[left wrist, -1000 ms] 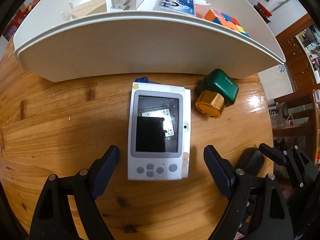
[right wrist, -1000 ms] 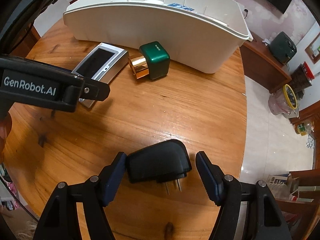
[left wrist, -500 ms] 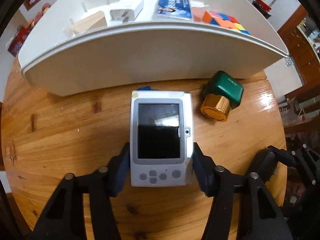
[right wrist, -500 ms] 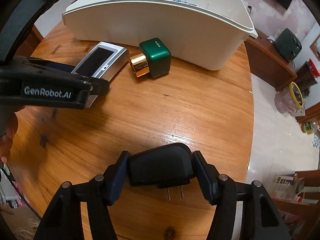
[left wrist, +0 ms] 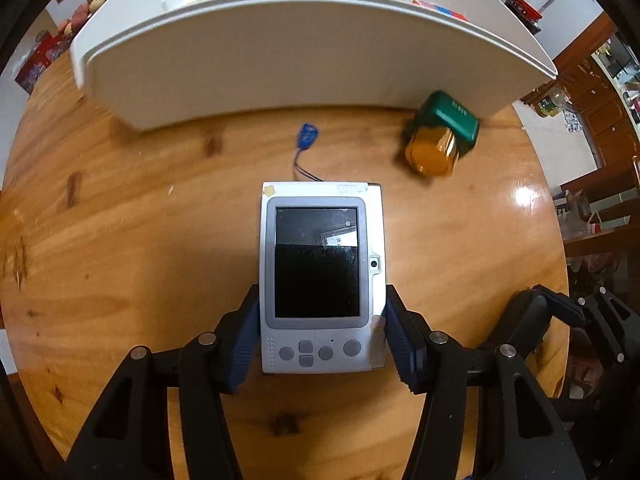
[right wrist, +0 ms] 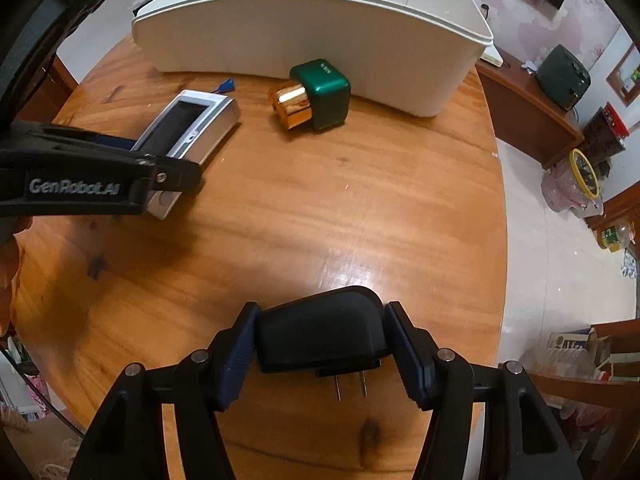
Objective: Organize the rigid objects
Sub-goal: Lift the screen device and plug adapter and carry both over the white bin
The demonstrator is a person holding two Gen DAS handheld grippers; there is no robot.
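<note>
Handheld device [left wrist: 322,276]: silver, now clamped in left tool [left wrist: 320,336], whose jaws have just closed on its sides; shifted back from white bin [left wrist: 304,52], blue tag [left wrist: 307,136] uncovered. Black charger [right wrist: 320,330]: gripped by right tool [right wrist: 320,354], jaws likewise just closed. Both seemingly ready for binning. Green-gold item [left wrist: 442,136] remains on tabletop [left wrist: 120,240].

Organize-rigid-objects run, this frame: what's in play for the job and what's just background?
In play:
- handheld device, clamped in left gripper
- black plug adapter, clamped in right gripper
- green and gold bottle, on its side by the bin
- white bin, already holding items

Background:
- wooden table
- side cabinet and floor clutter
</note>
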